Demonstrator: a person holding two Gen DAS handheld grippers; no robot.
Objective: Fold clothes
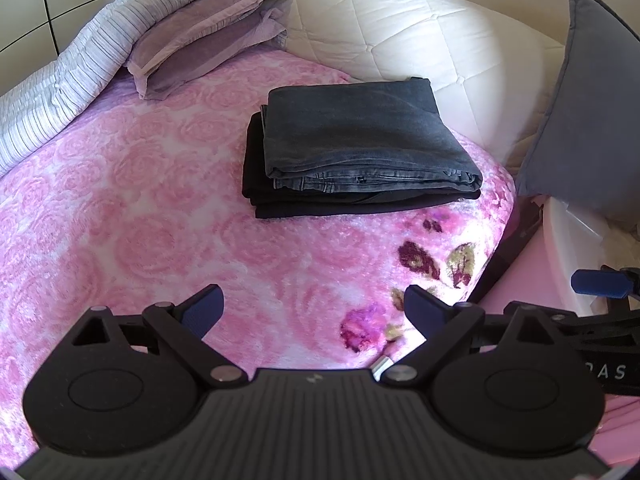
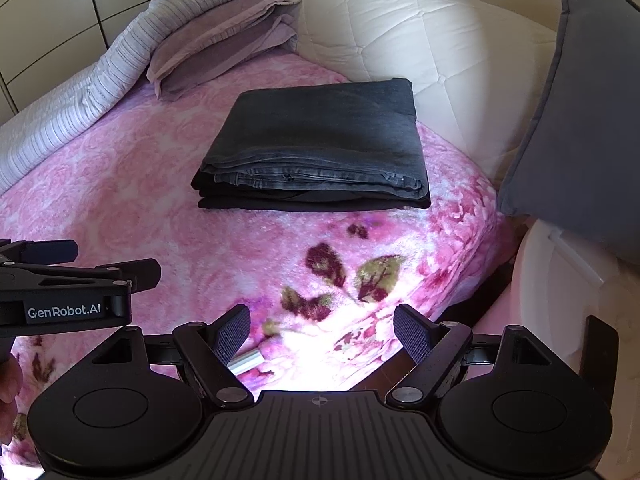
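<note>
While your left hand-held gripper (image 1: 314,312) hovers with fingers apart and empty, the folded grey jeans (image 1: 360,136) lie atop a folded black garment (image 1: 256,168) on the pink floral blanket (image 1: 120,200); beyond the stack's right, your right hand-held gripper (image 2: 322,334) is likewise spread and empty.

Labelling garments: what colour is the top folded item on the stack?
Faded dark grey denim jeans, lying on a black folded garment. Clearest in the right wrist view.
</note>
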